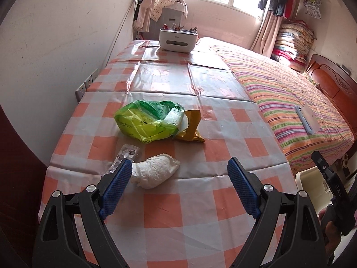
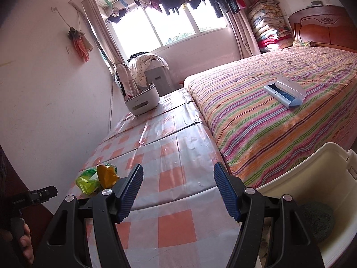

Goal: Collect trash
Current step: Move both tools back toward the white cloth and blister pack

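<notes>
On the orange-checked table (image 1: 223, 111) lie a crumpled white tissue (image 1: 156, 173), an empty clear blister pack (image 1: 127, 154), a green plastic bag (image 1: 149, 120) and a yellow wrapper (image 1: 191, 126). My left gripper (image 1: 179, 168) is open and empty just above the table; its left finger is beside the tissue. My right gripper (image 2: 178, 174) is open and empty over the table's right edge. The green bag (image 2: 87, 179) and yellow wrapper (image 2: 107, 175) show at its left. A cream bin (image 2: 312, 178) with a dark round item inside stands at the lower right.
A white organiser box (image 1: 177, 39) stands at the table's far end. A striped bed (image 1: 290, 93) runs along the right, with a blue-white case (image 2: 285, 91) on it. The wall with sockets (image 1: 87, 84) is on the left. The bin also shows in the left wrist view (image 1: 312, 181).
</notes>
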The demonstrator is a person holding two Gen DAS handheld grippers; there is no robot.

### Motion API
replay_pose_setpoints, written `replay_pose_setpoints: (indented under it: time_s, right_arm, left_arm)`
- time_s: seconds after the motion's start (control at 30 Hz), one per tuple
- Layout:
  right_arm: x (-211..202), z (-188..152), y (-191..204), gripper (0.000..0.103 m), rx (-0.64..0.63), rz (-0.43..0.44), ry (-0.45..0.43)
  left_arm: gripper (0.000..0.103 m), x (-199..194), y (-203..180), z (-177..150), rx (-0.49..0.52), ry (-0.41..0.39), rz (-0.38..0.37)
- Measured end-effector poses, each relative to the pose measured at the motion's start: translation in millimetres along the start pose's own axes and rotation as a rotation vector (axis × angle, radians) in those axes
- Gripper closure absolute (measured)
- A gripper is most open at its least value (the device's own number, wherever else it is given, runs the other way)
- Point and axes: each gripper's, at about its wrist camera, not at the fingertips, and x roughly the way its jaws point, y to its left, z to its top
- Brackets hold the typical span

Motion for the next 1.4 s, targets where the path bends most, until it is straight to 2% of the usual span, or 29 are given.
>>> replay_pose_setpoints:
  time_s: [0.1,0.37,0.6,0.8,0.97,1.07,1.2,1.4]
  right_arm:
    - [16.1,-1.7,19.4,0.039,-0.049,0.052,0.047]
    - [58.7,-8.1,73.2,0.039,-0.175,0.167,0.152]
    - [85.1,-18.7,106.6,0.039,-0.228,0.242,0.228]
    - [100.2,-36.0,134.7,0.039,-0.289,0.362,0.338]
    - [111.0,-56.7,168.3,0.039,-0.384,0.444,0.426]
    - [118.6,-67.1,184.8,0.039,-0.433,0.460,0.471]
    - [127.4,-75.9,202.7,0.039,-0.488,0.474,0.500]
    - [146.4,-83.3,216.3,0.039,-0.556,0.434,0.525]
  left_arm:
    - [0.017,5.2,23.2,-2.7,-0.007,0.014,0.029]
    - [0.017,15.7,63.9,-7.8,-0.088,0.040,0.025]
    - [0.017,19.6,73.6,-12.0,-0.098,0.058,0.038]
    - [0.017,23.6,81.6,-16.5,-0.085,0.080,0.059]
    - [0.017,21.2,103.3,-17.8,-0.133,0.084,0.089]
    - [0.017,17.4,118.7,-18.4,-0.164,0.076,0.137]
    - [0.017,17.1,132.3,-21.2,-0.198,0.087,0.148]
    - [0.017,16.2,134.8,-23.3,-0.189,0.095,0.146]
